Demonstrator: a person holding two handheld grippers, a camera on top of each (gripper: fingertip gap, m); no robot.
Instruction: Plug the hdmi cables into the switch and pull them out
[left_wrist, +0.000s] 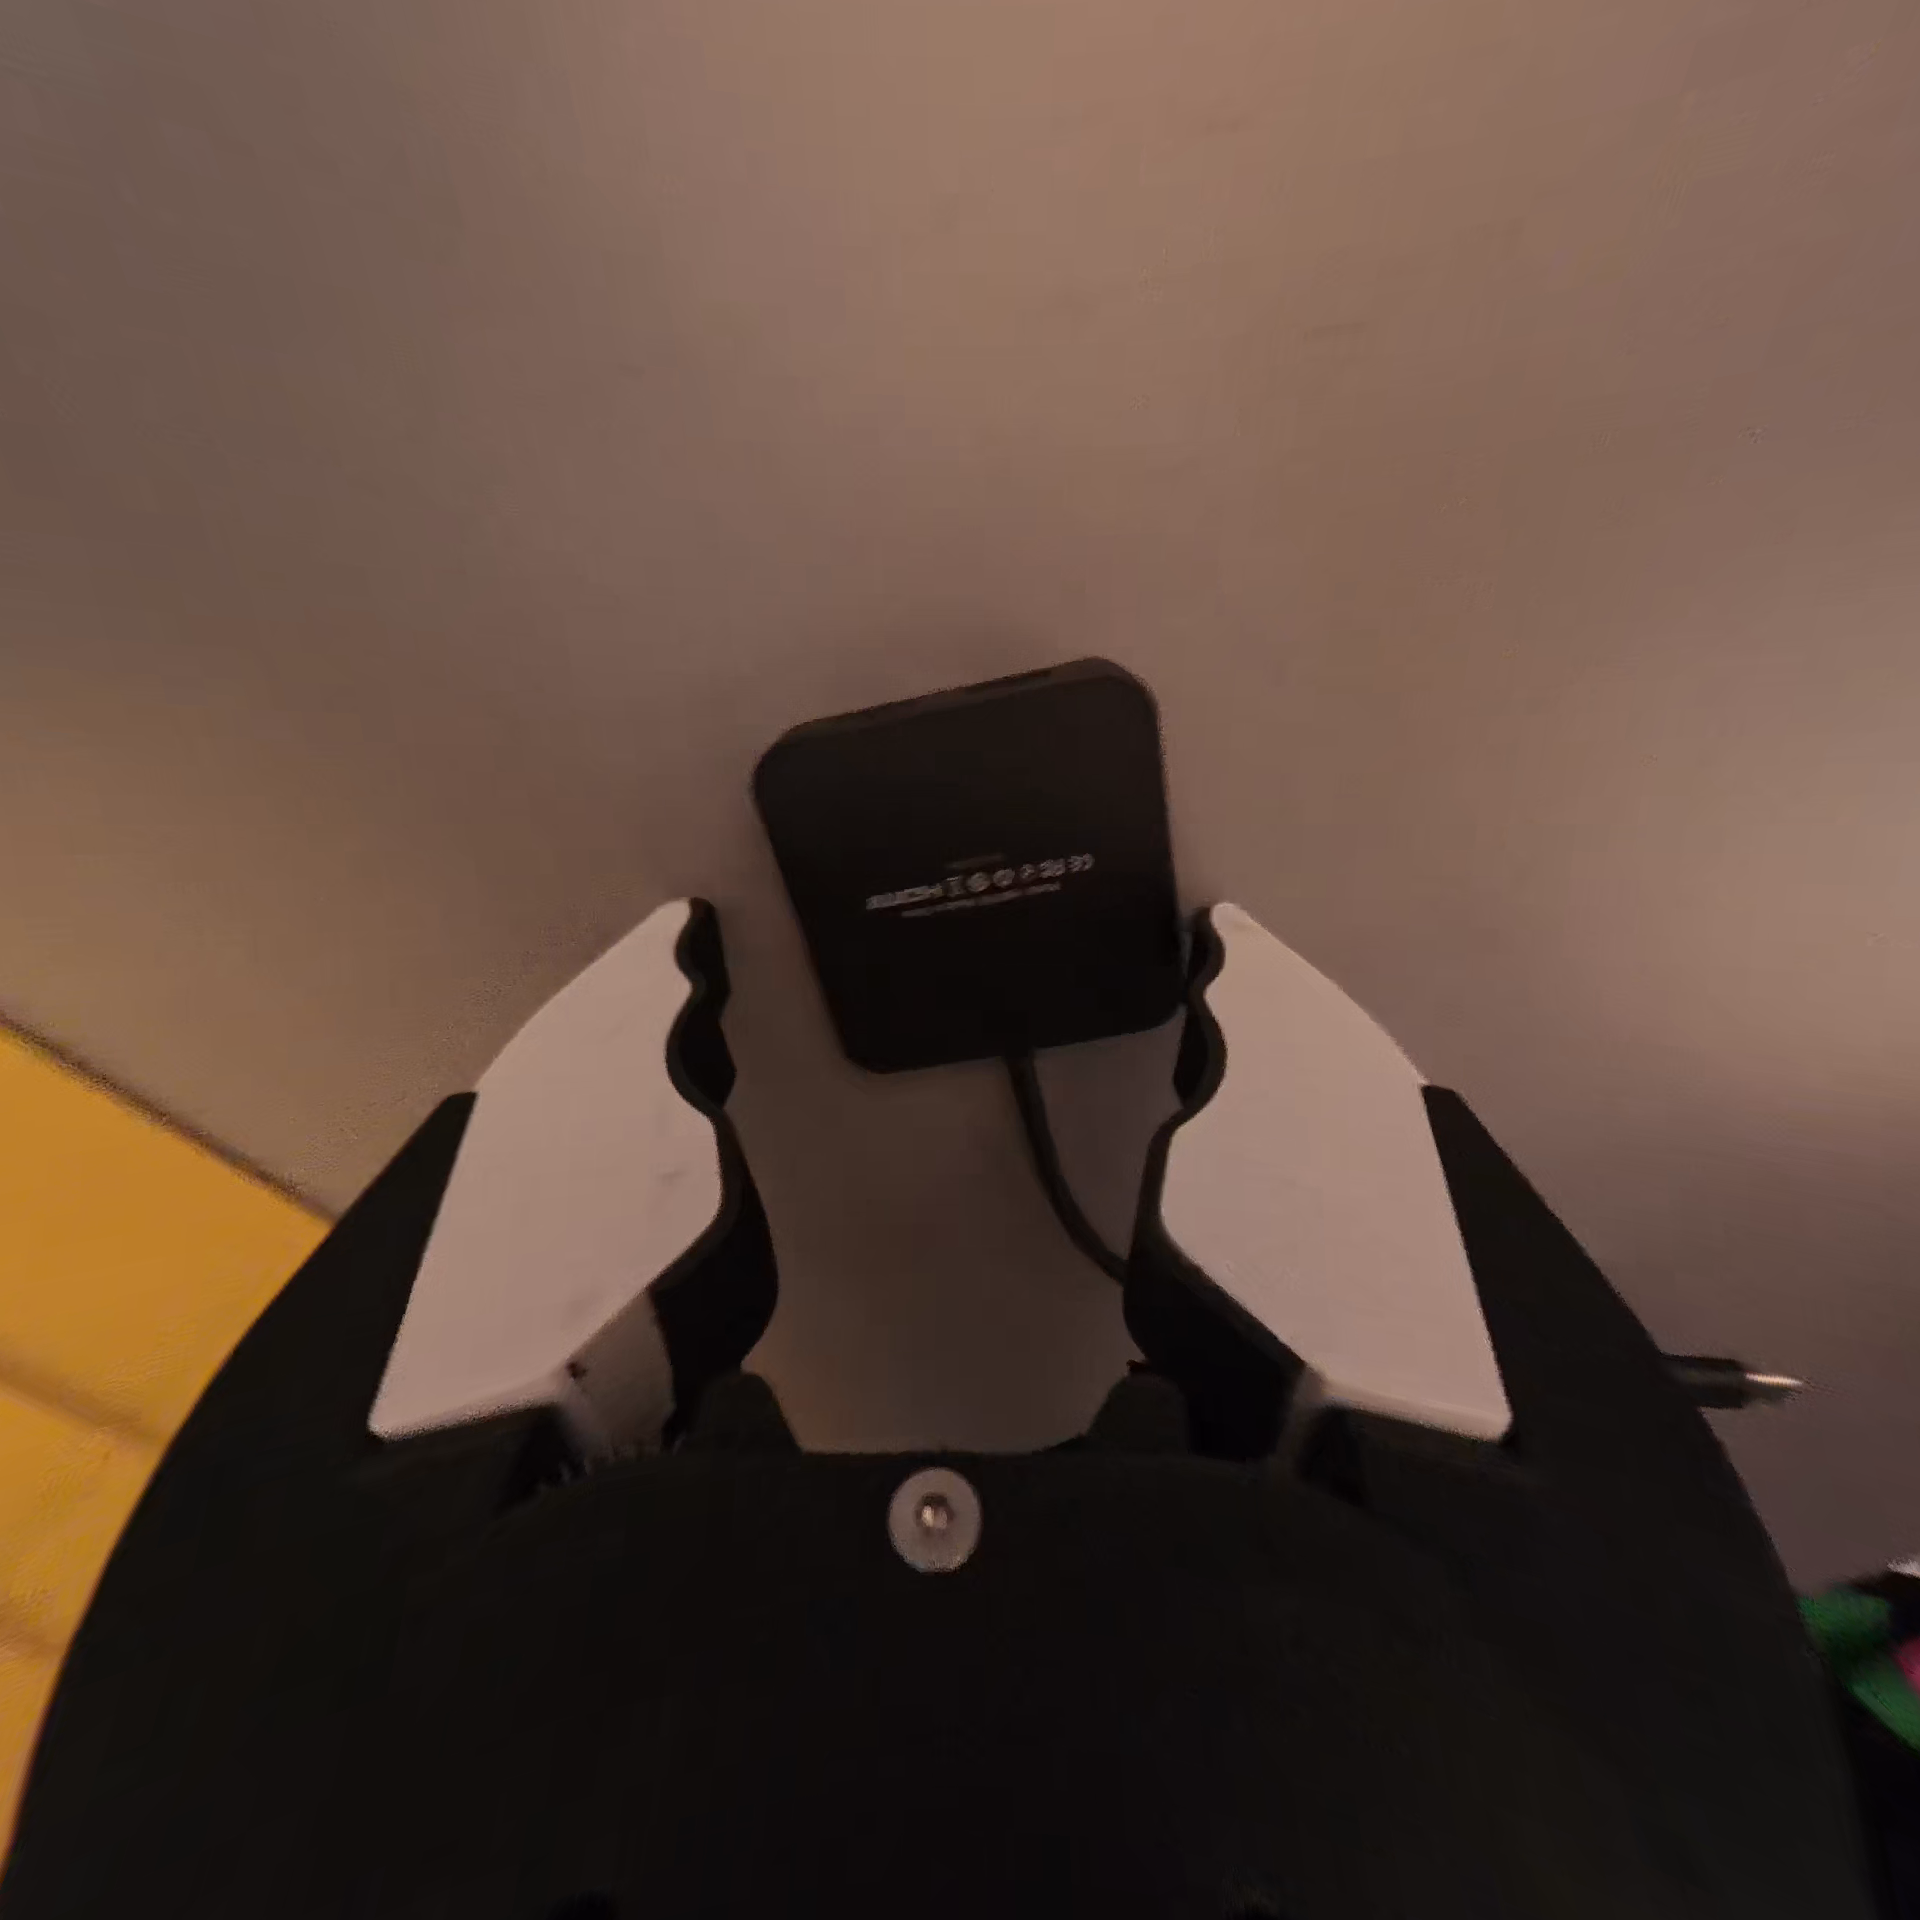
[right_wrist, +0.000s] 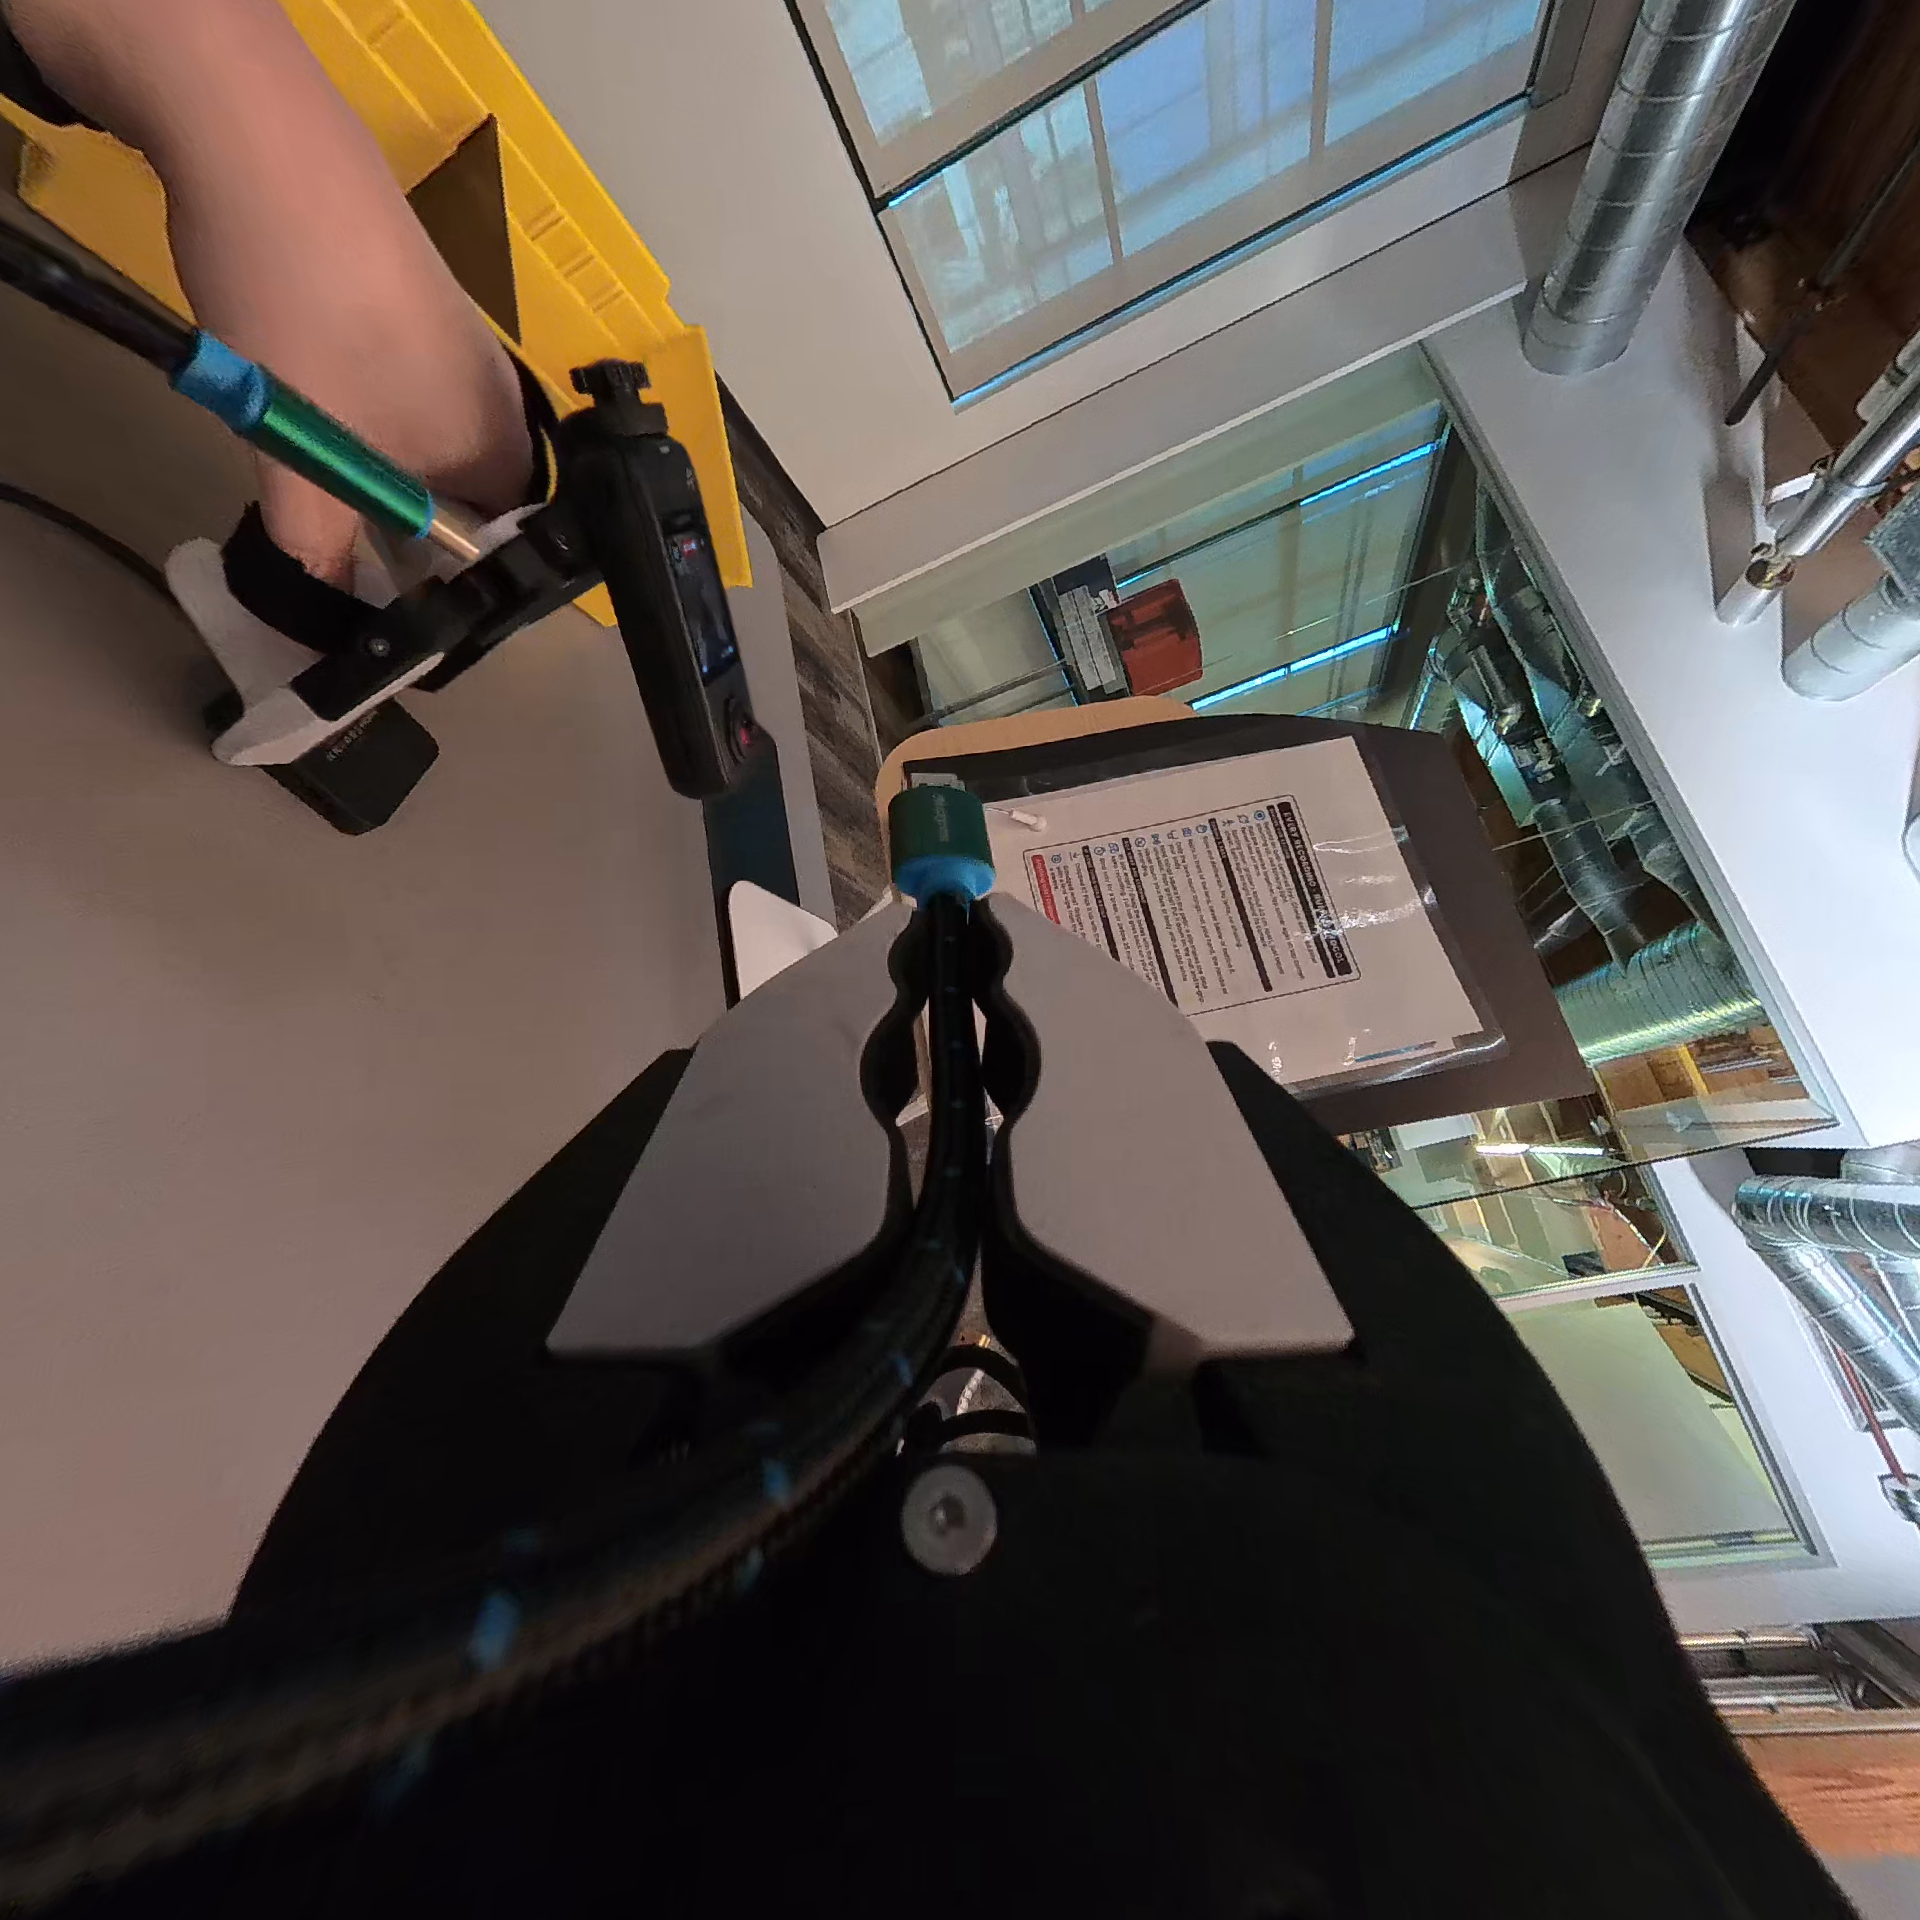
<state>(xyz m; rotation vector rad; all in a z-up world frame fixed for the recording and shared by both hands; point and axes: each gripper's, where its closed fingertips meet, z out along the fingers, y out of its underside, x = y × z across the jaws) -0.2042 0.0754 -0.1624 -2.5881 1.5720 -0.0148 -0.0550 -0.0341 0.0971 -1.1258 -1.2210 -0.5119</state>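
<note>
The left gripper (left_wrist: 951, 925) hangs low over the desk (left_wrist: 1039, 364) with its jaws apart. The switch (left_wrist: 966, 857) lies flat just ahead of them and partly between the tips. Its right edge looks to touch the right finger (left_wrist: 1299, 1122); the left tip stands clear. A thin black lead (left_wrist: 1049, 1143) runs from the switch's near edge back between the jaws. No plug sits in the far edge, where a port slot shows dimly.

The right gripper (right_wrist: 945, 935) has its jaws closed on a braided black cable (right_wrist: 951, 1039), the green plug (right_wrist: 935, 831) with its blue collar standing just past the tips and pointing away from the desk, toward the room. In that view a second green plug (right_wrist: 312, 442) hangs in the air near the left gripper (right_wrist: 312, 686), to the left of the right jaws.

I judge this the lead-up to plugging in: one cable is in hand, the switch not yet pinned. Next the left jaws should close on the switch to steady it, and the right must swing its plug round, level it with the port and push straight in.
</note>
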